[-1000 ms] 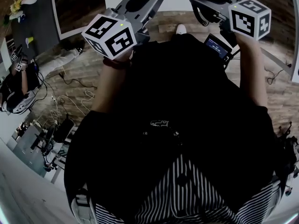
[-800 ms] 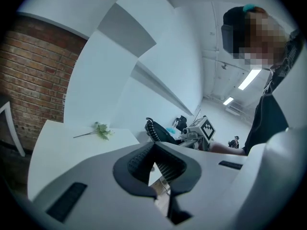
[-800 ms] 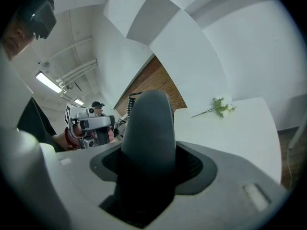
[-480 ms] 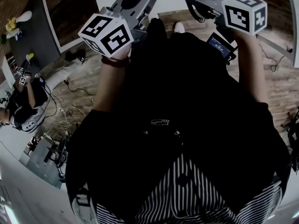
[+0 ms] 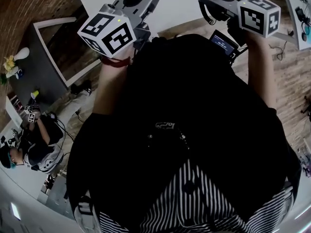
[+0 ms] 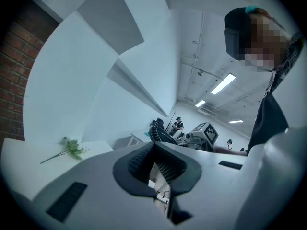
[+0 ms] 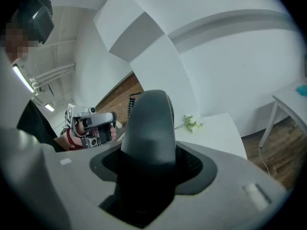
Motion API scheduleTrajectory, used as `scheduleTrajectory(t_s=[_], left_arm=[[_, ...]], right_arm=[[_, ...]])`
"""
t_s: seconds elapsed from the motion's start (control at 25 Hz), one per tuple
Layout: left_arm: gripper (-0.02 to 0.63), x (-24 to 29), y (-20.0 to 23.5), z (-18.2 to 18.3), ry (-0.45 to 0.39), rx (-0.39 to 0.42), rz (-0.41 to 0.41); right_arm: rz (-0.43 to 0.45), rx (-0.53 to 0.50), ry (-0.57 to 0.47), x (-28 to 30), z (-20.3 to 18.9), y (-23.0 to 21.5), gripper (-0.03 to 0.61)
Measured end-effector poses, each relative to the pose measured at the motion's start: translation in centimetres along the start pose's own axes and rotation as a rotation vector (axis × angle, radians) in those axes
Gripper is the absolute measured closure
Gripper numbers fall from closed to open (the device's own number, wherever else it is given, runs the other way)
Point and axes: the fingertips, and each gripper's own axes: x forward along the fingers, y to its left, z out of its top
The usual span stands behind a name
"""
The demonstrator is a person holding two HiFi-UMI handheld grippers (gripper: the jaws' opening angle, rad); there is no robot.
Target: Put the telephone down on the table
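Right claw (image 7: pixel 147 169) clamps the dark telephone handset (image 7: pixel 148 121), left claw (image 6: pixel 156 170) empty

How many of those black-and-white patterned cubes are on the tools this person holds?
2. One cube sits on the left gripper, the other cube on the right gripper, which grips the telephone. Neither is hidden.

The person wears a black top (image 5: pixel 184 106) with short sleeves and a small white mark in its middle. Below the black top is cloth with thin black and white stripes (image 5: pixel 194 203). Above the top's left sleeve is a red band (image 5: pixel 114 61). The left gripper (image 6: pixel 158 169) and right gripper (image 7: pixel 149 164) are smooth grey with dark bumpy pads. Each has a white cube (image 5: pixel 107 33) with black squares.
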Motion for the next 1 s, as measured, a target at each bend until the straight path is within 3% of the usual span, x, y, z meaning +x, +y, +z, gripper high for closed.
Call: scheduleTrajectory(t_s=[0.52,1.0], left_arm=[[0.604,0.2,-0.1,-1.2,0.016,-0.013,0.004],[0.604,0.6,3.3,-3.3,0.057,0.009,-0.032]], right_arm=[[-0.009,-0.01,-0.015,-1.4,1.1,-0.4,0.298],[-0.077,0.003,0.069,1.9,1.7,-1.6,0.298]])
